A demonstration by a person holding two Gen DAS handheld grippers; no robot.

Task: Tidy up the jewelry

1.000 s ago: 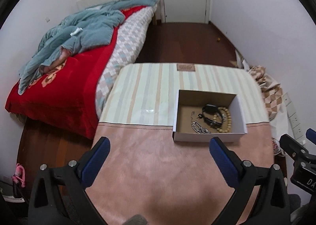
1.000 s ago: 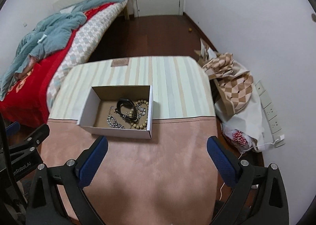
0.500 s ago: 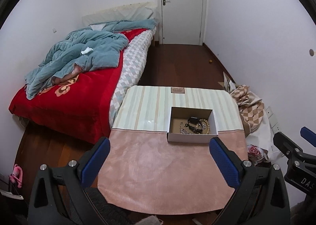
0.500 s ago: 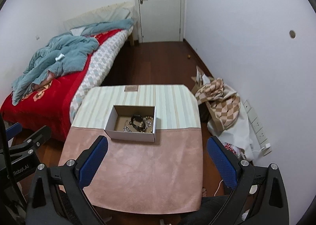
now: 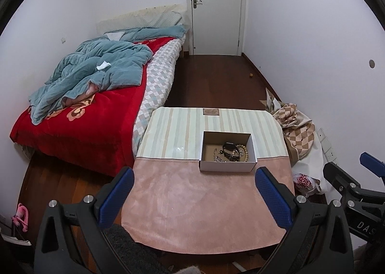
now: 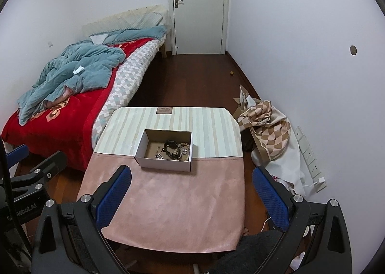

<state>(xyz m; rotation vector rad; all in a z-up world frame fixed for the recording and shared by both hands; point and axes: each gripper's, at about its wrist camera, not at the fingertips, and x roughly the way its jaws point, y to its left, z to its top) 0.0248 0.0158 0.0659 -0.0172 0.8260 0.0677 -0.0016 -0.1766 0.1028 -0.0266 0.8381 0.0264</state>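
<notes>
With both claws, left (image 5: 193, 193) and right (image 6: 191, 192), wide and empty above the table (image 6: 173, 201), we should approach the box (image 6: 166, 165) slowly, targeting one piece.

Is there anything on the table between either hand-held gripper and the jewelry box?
Nothing visible. Only bare pink tablecloth lies between the open left hand-held gripper, the open right hand-held gripper and the cardboard box. The box has no lid, so the jewelry is reachable from above.
</notes>
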